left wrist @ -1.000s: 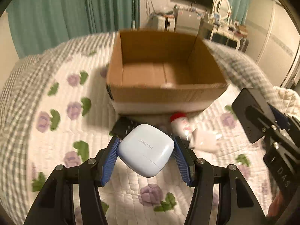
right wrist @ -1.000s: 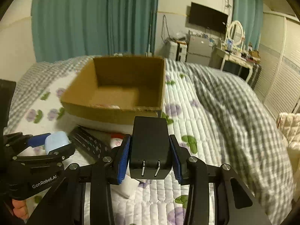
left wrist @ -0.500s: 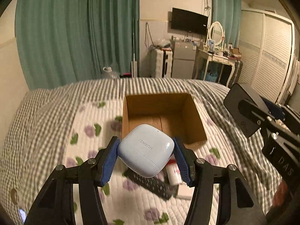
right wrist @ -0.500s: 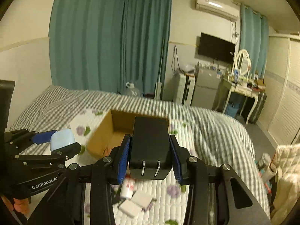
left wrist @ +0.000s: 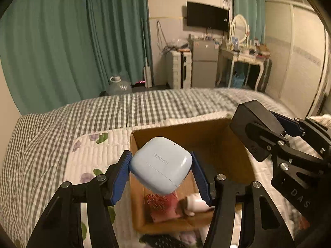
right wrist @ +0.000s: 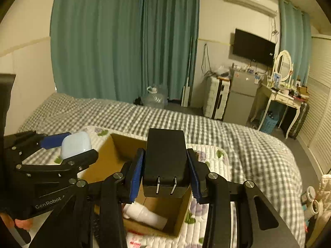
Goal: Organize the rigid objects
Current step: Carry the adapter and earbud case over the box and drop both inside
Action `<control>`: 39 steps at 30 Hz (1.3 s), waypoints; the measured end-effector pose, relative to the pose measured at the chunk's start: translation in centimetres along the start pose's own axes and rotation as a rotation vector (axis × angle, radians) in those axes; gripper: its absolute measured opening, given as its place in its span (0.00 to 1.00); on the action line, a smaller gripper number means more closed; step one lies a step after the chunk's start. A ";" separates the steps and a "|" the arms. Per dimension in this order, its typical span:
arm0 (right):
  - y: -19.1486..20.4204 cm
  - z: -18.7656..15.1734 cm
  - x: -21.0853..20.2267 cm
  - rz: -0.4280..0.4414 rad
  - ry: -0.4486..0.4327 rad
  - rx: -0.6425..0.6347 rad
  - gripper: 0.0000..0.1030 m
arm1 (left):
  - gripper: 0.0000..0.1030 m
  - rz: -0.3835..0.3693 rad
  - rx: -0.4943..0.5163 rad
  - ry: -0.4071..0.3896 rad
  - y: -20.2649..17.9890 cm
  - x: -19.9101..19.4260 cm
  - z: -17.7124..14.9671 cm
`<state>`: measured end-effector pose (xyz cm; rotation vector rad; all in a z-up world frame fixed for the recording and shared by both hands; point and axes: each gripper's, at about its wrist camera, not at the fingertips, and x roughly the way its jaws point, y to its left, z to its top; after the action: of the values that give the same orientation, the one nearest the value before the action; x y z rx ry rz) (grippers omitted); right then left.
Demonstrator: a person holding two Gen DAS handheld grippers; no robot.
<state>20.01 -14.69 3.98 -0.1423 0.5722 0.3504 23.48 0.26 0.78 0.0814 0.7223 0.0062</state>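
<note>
My left gripper [left wrist: 161, 174] is shut on a pale blue earbud case [left wrist: 160, 166] and holds it above the open cardboard box [left wrist: 206, 138] on the bed. My right gripper [right wrist: 165, 177] is shut on a black power adapter [right wrist: 165, 161], prongs toward the camera, also held above the box [right wrist: 122, 146]. Inside the box lie a pink spiky item [left wrist: 162, 206] and a white bottle [left wrist: 195, 203]; the bottle also shows in the right wrist view [right wrist: 144, 215]. Each gripper shows in the other's view: the right one [left wrist: 256, 132], the left one [right wrist: 70, 144].
The box sits on a floral quilt [left wrist: 93, 157] over a checked bedspread [right wrist: 248, 144]. A black remote [left wrist: 163, 241] lies on the quilt in front of the box. Green curtains, a small fridge, a dressing table and a wall TV stand beyond the bed.
Both grippers have risen and moved forward, from low in front of the box to above it. The box interior is now seen from above. Both held objects stay gripped.
</note>
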 end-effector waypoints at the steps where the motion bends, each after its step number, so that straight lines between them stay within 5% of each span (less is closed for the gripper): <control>1: -0.2 -0.4 1.3 0.001 0.017 0.004 0.38 | 0.57 0.003 0.007 0.013 -0.2 0.9 -0.3; 10: -2.0 -3.9 9.2 0.031 0.088 0.037 0.38 | 0.57 -0.027 0.010 0.097 -0.8 8.0 -3.0; 19: -2.2 -2.4 9.3 0.000 0.038 0.052 0.44 | 0.62 -0.050 0.017 0.072 -1.3 5.9 -2.4; 21: -2.5 -1.8 8.0 -0.020 0.018 0.062 0.58 | 0.68 -0.039 0.020 0.057 -1.4 4.7 -2.2; 31: -4.4 0.9 -3.9 -0.071 -0.009 0.078 0.66 | 0.86 0.011 -0.020 -0.031 0.3 -7.3 -2.6; 39: -3.7 -0.8 -13.6 -0.106 0.041 0.073 0.82 | 0.86 0.025 -0.053 -0.050 1.8 -14.5 -5.2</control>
<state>10.27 -22.18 11.00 -0.1088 0.6143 0.2240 9.19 1.96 6.59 0.0400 0.6710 0.0472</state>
